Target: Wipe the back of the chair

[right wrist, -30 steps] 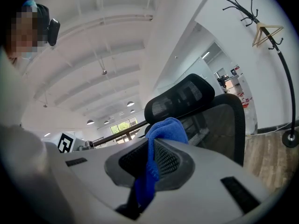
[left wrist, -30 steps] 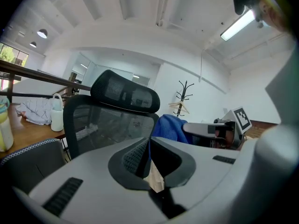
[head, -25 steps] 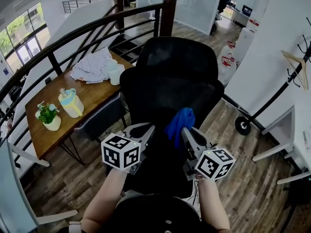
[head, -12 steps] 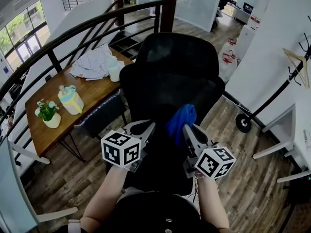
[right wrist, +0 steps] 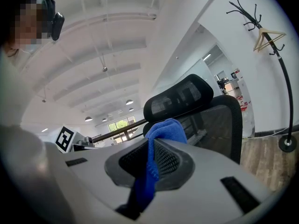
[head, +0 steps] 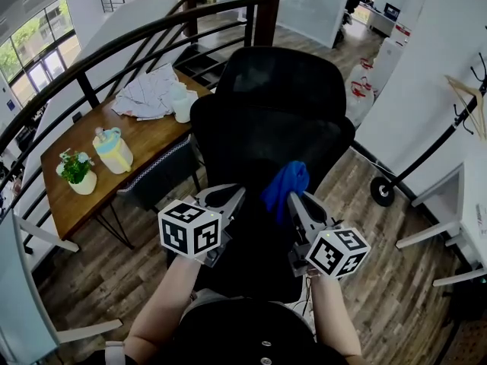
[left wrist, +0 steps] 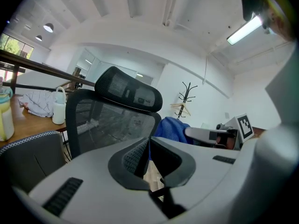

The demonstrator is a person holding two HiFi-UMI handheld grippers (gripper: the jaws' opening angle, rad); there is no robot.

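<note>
A black mesh office chair [head: 266, 135] with a headrest stands in front of me, its back facing me. It also fills the left gripper view as the chair [left wrist: 107, 120] and shows as the chair [right wrist: 205, 111] in the right gripper view. My right gripper [head: 297, 200] is shut on a blue cloth [head: 284, 186], which bunches above its jaws as the cloth [right wrist: 156, 139], just short of the chair's back. My left gripper [head: 232, 196] is shut with nothing in it, its tips close to the chair's back, beside the right one.
A wooden table [head: 144, 154] at the left carries a potted plant [head: 76, 177], a yellow jug [head: 112, 150], a white jug [head: 181, 106] and a crumpled cloth [head: 148, 93]. A curved dark railing [head: 114, 52] runs behind it. A coat stand [head: 426, 150] rises at the right.
Both grippers and the blue cloth have edged slightly forward toward the chair's back; the view has shifted a little. The jaws have not changed.
</note>
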